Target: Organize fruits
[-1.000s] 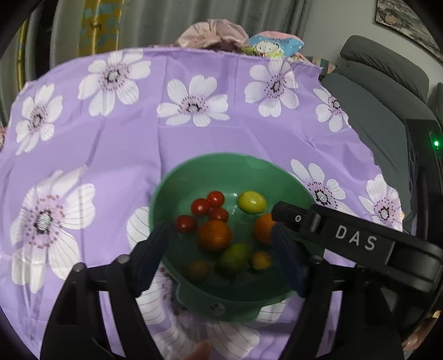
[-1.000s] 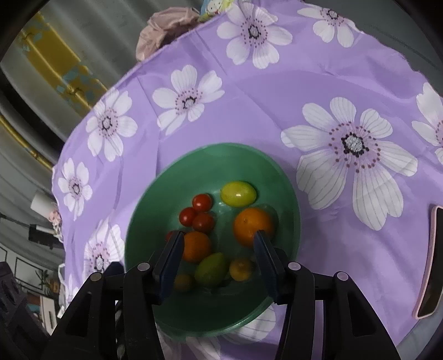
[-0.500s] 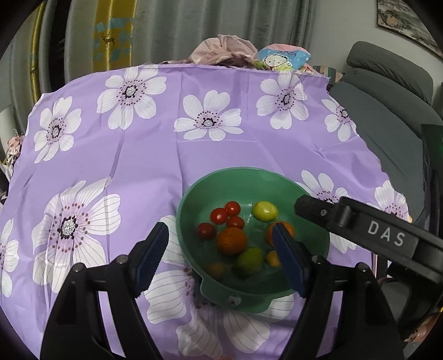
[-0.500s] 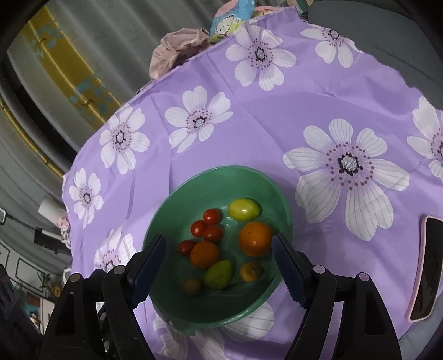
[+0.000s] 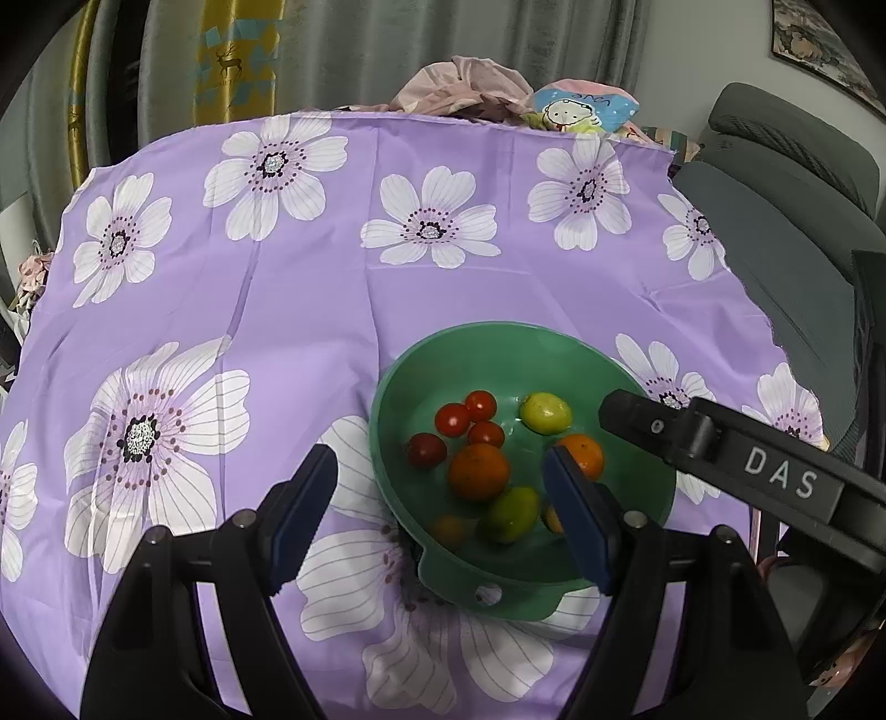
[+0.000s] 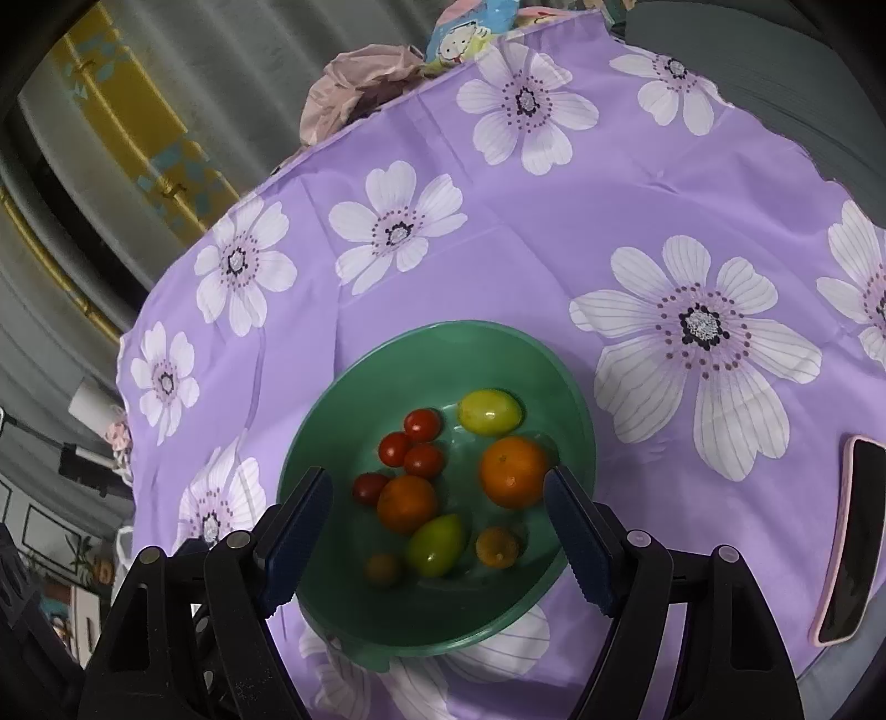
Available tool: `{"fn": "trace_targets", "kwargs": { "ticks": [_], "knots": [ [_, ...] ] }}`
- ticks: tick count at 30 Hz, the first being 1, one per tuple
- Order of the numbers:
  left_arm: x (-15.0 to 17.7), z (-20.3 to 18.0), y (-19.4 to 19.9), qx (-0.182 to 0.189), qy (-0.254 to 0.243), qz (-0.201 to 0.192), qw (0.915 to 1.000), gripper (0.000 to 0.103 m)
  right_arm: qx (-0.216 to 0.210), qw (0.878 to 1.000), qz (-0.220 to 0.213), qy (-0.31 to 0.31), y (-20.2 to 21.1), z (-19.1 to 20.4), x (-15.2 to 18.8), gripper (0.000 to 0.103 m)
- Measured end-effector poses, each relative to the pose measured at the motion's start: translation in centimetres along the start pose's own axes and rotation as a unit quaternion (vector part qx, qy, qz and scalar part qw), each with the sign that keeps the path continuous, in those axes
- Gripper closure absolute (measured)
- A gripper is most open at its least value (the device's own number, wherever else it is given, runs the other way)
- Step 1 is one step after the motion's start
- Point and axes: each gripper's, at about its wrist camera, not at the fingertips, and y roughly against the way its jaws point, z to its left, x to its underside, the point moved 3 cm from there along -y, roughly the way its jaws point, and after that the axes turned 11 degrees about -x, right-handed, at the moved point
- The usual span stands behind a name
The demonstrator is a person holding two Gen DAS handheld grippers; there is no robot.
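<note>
Both the left tool (image 5: 437,515) and right tool (image 6: 437,540) hang wide and empty above the round green plastic bowl (image 6: 354,399) of mixed fruit on the purple flowered desk (image 6: 498,232), apparently finished.

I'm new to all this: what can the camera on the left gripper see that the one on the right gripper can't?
Only the left wrist view shows the right gripper reaching in from the side, marked DAS, the grey chair, and a framed picture on the wall.

Only the right wrist view shows a phone in a pink case lying on the cloth.

Both show the green bowl of fruit, the purple flowered cloth, curtains behind, and each camera's own open fingers up front.
</note>
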Motion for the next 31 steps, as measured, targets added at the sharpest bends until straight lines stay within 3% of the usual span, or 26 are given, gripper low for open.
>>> {"fn": "trace_targets", "kwargs": {
  "ticks": [31],
  "knots": [
    [0.03, 0.04, 0.32, 0.003, 0.003, -0.001, 1.0, 0.026, 0.006, 1.0, 0.004, 0.002, -0.13, -0.01, -0.02, 0.024]
  ]
}}
